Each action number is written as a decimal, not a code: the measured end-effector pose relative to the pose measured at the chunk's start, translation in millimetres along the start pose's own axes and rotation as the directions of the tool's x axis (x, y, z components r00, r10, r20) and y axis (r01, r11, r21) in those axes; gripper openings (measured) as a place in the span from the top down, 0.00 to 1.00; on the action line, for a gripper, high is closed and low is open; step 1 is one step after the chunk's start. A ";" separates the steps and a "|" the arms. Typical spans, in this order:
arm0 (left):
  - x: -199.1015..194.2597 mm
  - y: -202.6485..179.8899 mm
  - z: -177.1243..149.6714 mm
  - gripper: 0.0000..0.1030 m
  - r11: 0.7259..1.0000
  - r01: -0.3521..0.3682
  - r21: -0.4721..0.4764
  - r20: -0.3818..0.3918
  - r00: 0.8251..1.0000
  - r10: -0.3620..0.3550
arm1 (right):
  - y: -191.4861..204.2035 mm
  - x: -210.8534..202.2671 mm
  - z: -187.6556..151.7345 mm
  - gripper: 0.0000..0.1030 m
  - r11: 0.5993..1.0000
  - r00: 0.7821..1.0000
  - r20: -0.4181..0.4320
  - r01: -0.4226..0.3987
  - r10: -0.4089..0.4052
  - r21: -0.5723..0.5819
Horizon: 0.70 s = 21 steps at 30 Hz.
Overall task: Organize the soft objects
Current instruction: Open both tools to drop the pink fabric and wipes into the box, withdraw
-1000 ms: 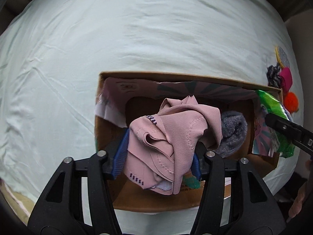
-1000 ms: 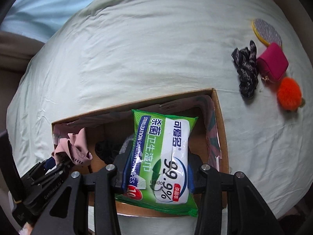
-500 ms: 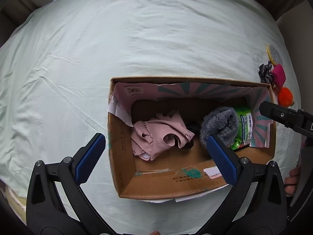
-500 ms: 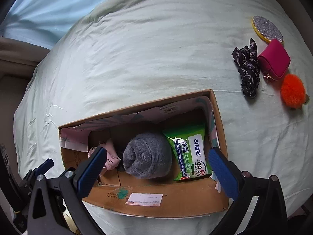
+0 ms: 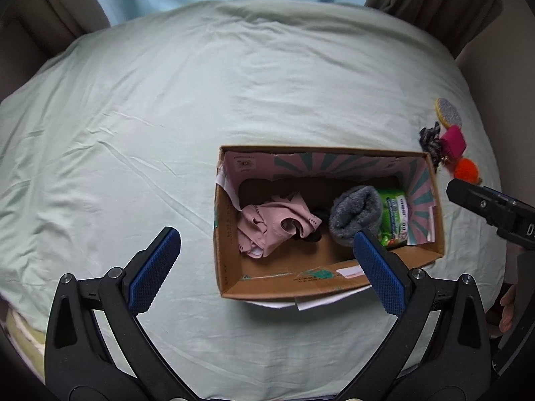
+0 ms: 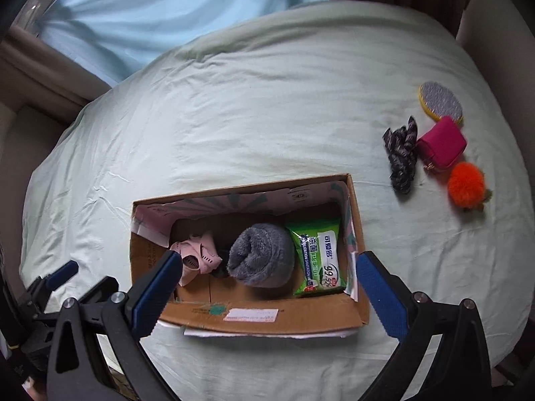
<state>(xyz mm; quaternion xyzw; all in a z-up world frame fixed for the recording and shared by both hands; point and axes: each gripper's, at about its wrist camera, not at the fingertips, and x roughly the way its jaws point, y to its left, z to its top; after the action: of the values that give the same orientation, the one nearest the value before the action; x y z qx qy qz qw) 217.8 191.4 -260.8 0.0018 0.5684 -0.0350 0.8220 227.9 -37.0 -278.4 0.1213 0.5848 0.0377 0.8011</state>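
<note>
Left claw: spread wide, released, holding nothing. Its blue pads touch no object. In the left wrist view one pad shows over the bed sheet to the left of the cardboard box; the other shows over the box's near right part.

Right claw: spread wide, released, holding nothing. In the right wrist view its pads show either side of the box, one over the near left corner, one just outside the right wall. Contact with the cardboard cannot be confirmed.

Box contents, left to right:
- Pink garment, crumpled, at the left end.
- A small dark item between the garment and the roll; type not discernible.
- Grey fleece roll, in the middle.
- Green wet-wipe pack, against the right wall, touching the roll.

The box stands open on the bed, with its paper lining torn along the inner walls.

Items outside the box, near the bed's right edge, well apart from the box:
- Round grey pad with a yellow rim.
- Dark patterned scrunchie.
- Magenta pouch, beside the scrunchie.
- Orange pompom.

Open room: bare sheet lies left of the box, beyond it up to the blue curtain, and between the box and the loose items.
</note>
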 end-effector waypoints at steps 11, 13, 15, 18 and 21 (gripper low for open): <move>-112.4 -2.7 -22.0 0.00 1.000 -0.019 0.013 0.214 0.977 0.016 | 27.4 -114.2 -31.6 0.00 0.986 0.977 0.209 0.070 -0.037 -0.154; -131.8 -4.3 -26.6 0.00 1.000 -0.015 0.011 0.252 0.968 0.012 | 26.5 -136.6 -42.0 0.00 0.983 0.965 0.258 0.090 -0.046 -0.159; -149.2 -6.3 -31.7 0.00 1.000 -0.009 0.010 0.284 0.959 0.006 | 24.2 -157.3 -53.0 0.00 0.982 0.951 0.304 0.106 -0.054 -0.154; -169.9 -11.6 -39.0 0.00 1.000 -0.001 0.014 0.323 0.946 -0.003 | 18.4 -183.8 -67.9 0.00 0.981 0.925 0.373 0.130 -0.069 -0.141; -182.8 -19.7 -43.9 0.00 1.000 0.010 0.017 0.342 0.940 -0.015 | 12.3 -202.7 -79.5 0.00 0.979 0.905 0.417 0.151 -0.082 -0.134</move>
<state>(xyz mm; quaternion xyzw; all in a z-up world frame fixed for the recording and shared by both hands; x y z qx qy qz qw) 111.4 183.7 -104.8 -0.0016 0.4166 -0.0443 0.9080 90.2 -54.1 -110.1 0.0254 0.4054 0.0110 0.9137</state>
